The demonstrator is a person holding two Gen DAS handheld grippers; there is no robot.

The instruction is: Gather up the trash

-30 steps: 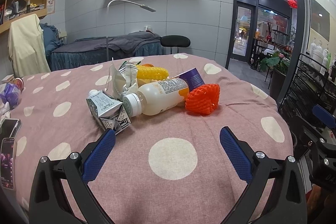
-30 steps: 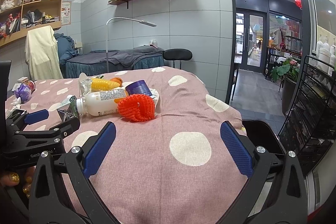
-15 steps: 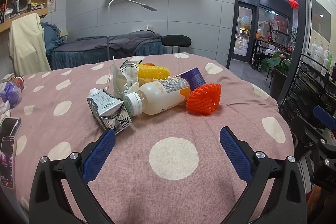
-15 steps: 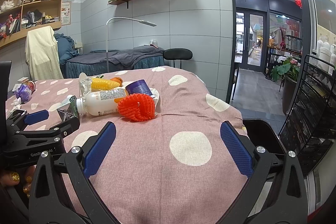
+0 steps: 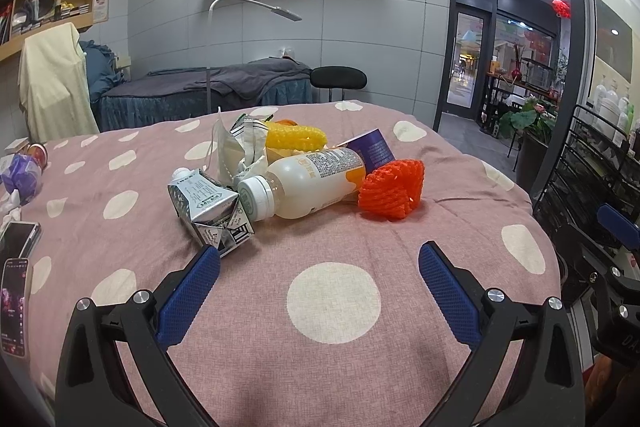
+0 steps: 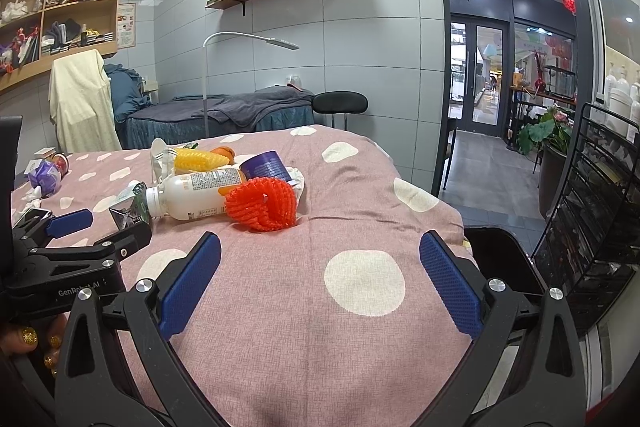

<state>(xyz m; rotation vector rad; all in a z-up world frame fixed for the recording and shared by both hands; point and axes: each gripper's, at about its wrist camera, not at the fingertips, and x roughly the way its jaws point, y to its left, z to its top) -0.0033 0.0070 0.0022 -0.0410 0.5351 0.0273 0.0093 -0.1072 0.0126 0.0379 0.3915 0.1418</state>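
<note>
Left gripper [image 5: 319, 264] spread wide and empty, right gripper [image 6: 320, 255] likewise, side by side, level, a hand [image 6: 38, 341] holding the left one

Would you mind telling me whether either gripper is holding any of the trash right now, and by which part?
Nothing is held: the left gripper and right gripper both have open, empty jaws.

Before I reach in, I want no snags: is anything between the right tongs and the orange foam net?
Nothing visible. Only bare tablecloth lies between the open right tongs and the orange foam net, which rests against the bottle.
</note>
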